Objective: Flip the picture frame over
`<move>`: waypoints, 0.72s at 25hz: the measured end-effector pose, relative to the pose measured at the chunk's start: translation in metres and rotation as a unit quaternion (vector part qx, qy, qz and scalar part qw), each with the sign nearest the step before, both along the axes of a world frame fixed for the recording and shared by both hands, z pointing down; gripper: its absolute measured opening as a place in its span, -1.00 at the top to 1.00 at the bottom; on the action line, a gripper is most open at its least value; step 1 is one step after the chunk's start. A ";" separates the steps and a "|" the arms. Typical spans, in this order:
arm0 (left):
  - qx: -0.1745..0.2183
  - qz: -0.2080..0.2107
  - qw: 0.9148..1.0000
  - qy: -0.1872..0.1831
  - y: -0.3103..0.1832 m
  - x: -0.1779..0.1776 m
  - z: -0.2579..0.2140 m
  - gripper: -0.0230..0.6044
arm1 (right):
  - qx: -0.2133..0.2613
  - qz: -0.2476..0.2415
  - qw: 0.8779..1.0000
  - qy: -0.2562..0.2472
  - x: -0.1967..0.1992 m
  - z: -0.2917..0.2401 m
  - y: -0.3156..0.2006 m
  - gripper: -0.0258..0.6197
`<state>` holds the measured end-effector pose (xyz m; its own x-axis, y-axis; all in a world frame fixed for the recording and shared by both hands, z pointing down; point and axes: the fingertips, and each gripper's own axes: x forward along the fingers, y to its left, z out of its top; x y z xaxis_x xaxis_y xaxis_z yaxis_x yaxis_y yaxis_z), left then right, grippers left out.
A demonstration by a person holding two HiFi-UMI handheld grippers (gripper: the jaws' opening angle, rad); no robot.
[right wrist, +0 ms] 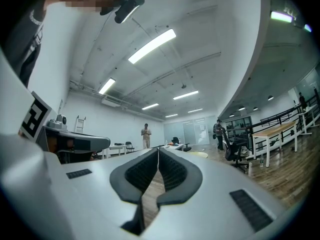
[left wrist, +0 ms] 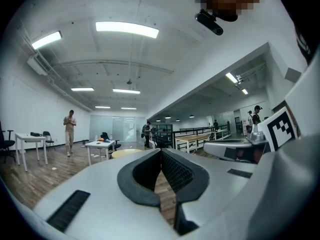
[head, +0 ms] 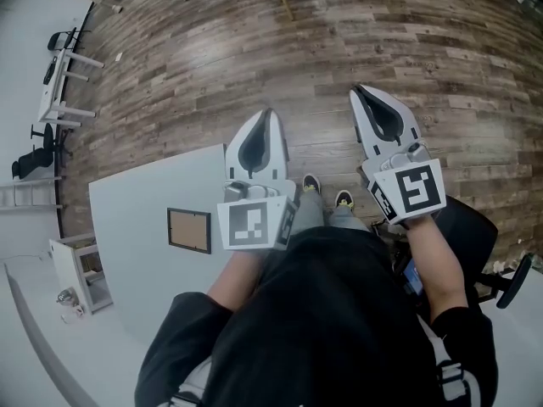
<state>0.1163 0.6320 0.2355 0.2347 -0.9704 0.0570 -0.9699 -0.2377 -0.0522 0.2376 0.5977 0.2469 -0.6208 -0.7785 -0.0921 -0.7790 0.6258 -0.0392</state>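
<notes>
- Picture frame (head: 188, 230) lay flat on the white surface (head: 136, 202), with a tan panel inside a dark border facing up; which face that was could not be told.
- It sat toward the near right part of the surface, clear of the edges, with nothing touching it.
- The left hand-held gripper (head: 268, 115) hung just to the right of the frame in the head view. Its marker cube was over the surface's right edge and its tips reached past that edge over the floor.
- In the left gripper view its two dark pads met at the tips, clenched on nothing.
- The right hand-held gripper (head: 358, 90) was held further right, well apart from the frame and wholly over the wooden floor (head: 339, 49).
- Its jaws were likewise pressed together and empty in the right gripper view.
- Both pointed level and away from the person, roughly side by side.
- The person's shoes (head: 311, 182) showed on the floor between the two grippers, and a black office chair (head: 475, 227) stood under the right forearm.
- A small white cabinet (head: 81, 274) stood just left of the surface.
- Far off in the left gripper view, a standing person (left wrist: 70, 129) was near some white desks (left wrist: 30, 141) under long ceiling lights (left wrist: 127, 29).
</notes>
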 end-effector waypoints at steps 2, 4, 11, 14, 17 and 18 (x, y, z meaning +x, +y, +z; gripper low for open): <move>0.003 0.002 1.000 -0.005 -0.007 0.002 0.000 0.85 | 0.001 0.002 1.000 -0.002 0.001 -0.001 -0.007 0.86; 0.004 0.008 1.000 -0.014 -0.014 0.003 0.003 0.85 | -0.002 0.005 1.000 -0.002 0.001 0.001 -0.014 0.86; -0.002 0.022 1.000 0.001 -0.050 -0.010 0.012 0.85 | -0.011 0.016 1.000 0.009 -0.012 0.011 -0.045 0.86; -0.005 0.019 1.000 0.011 -0.071 -0.026 0.013 0.85 | -0.014 0.018 1.000 0.017 -0.027 0.013 -0.066 0.86; -0.008 0.019 1.000 0.018 -0.092 -0.046 0.017 0.85 | -0.017 0.012 0.999 0.025 -0.051 0.015 -0.088 0.86; -0.009 0.019 1.000 0.018 -0.099 -0.054 0.019 0.85 | -0.017 0.009 0.999 0.028 -0.060 0.015 -0.096 0.86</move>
